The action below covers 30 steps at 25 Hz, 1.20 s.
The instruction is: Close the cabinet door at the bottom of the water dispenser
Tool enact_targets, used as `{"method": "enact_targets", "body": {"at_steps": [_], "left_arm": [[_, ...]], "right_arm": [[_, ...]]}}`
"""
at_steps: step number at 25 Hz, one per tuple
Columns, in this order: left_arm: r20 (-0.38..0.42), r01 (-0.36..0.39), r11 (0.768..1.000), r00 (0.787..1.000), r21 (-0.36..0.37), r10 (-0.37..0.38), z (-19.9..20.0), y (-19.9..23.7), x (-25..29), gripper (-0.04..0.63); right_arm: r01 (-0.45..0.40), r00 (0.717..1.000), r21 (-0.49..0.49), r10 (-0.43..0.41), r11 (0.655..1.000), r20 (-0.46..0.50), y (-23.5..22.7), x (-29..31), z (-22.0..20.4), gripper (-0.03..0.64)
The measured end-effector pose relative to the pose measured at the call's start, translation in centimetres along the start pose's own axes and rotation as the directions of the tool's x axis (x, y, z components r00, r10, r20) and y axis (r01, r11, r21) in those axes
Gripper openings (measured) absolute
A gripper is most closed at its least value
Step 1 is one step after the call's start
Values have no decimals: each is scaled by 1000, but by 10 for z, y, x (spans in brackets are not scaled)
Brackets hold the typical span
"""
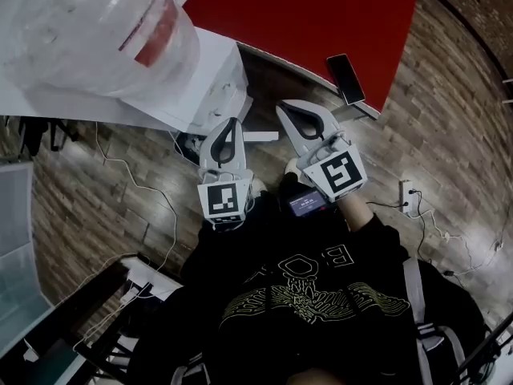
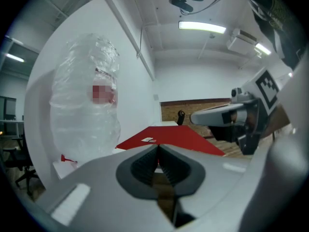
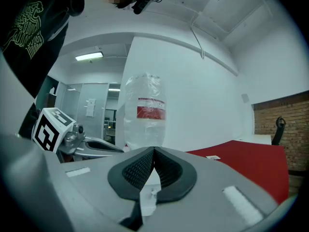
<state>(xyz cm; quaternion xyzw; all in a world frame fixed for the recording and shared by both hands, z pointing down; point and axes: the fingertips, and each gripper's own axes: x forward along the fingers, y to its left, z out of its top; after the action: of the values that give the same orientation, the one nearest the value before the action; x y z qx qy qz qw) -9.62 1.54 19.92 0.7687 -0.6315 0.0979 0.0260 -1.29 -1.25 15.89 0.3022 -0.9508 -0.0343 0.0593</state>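
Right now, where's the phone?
Head view, upper right: the phone lies on the red table near its edge, beyond the right gripper.

- Your left gripper [image 1: 229, 125] is hovering beside your right gripper [image 1: 290, 109], before the water dispenser [image 1: 212, 79].
- A bottle [image 1: 88, 30] is standing on it.
- A phone [image 1: 345, 79] is lying on the table [image 1: 321, 14], rightward.
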Motion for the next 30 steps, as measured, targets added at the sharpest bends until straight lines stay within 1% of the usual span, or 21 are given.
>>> {"method": "enact_targets", "body": {"at_steps": [3, 6, 8, 10, 12, 14, 16, 18, 20, 22, 23, 25, 26, 27, 28, 29, 30], "left_arm": [[-47, -13, 1000, 999, 17, 14, -18, -1, 20, 8], [-59, -36, 999, 998, 9, 37, -36, 2, 42, 8], [-64, -47, 999, 997, 17, 48, -48, 5, 56, 8], [-83, -36, 999, 996, 31, 38, -60, 2, 63, 8], [-106, -24, 999, 994, 36, 28, -75, 0, 72, 8], [-128, -32, 999, 991, 21, 34, -93, 5, 86, 8], [-161, -37, 999, 986, -16, 34, -115, 7, 94, 8], [-192, -7, 1000, 981, -27, 2, -135, 2, 99, 8], [-226, 46, 999, 973, 9, -43, -158, -8, 104, 8], [-258, 103, 994, 962, 37, -90, -184, -19, 113, 9], [-271, 128, 991, 956, 34, -114, -197, -24, 118, 16], [-300, 161, 987, 943, 26, -146, -226, -29, 126, 67], [-324, 178, 983, 933, 36, -157, -244, -33, 129, 71], [-358, 205, 977, 918, 58, -171, -265, -38, 130, 93], [-399, 245, 966, 896, 85, -192, -288, -45, 130, 118], [-441, 293, 949, 871, 113, -217, -312, -54, 130, 151], [-478, 342, 929, 845, 137, -241, -336, -63, 129, 164]], "right_arm": [[-19, 1000, 11, 19, 1000, 12, -16, 8, -7, -2], [-27, 1000, 27, 27, 999, -12, -32, 18, -28, -2], [-19, 1000, 39, 20, 999, -21, -40, 25, -42, -2], [-28, 999, 44, 30, 999, -39, -40, 26, -55, -2], [-53, 995, 21, 54, 998, -85, -38, 28, -74, -2], [-52, 994, 21, 53, 998, -91, -43, 38, -87, -2], [-43, 995, 42, 47, 998, -87, -47, 46, -100, -2], [-36, 994, 63, 42, 997, -98, -48, 52, -116, -2], [-29, 994, 86, 38, 996, -105, -46, 56, -133, -2], [-17, 993, 114, 30, 993, -117, -43, 57, -153, -2], [-9, 993, 127, 24, 992, -119, -42, 57, -162, -2], [0, 994, 149, 17, 989, -112, -38, 56, -177, -2], [-1, 994, 161, 18, 987, -109, -34, 55, -184, -2], [-1, 993, 175, 21, 985, -113, -30, 53, -192, -2], [0, 992, 187, 23, 982, -125, -26, 51, -202, -2], [5, 990, 196, 23, 981, -141, -24, 47, -213, -2], [13, 988, 200, 19, 980, -153, -22, 43, -223, -2]]}}
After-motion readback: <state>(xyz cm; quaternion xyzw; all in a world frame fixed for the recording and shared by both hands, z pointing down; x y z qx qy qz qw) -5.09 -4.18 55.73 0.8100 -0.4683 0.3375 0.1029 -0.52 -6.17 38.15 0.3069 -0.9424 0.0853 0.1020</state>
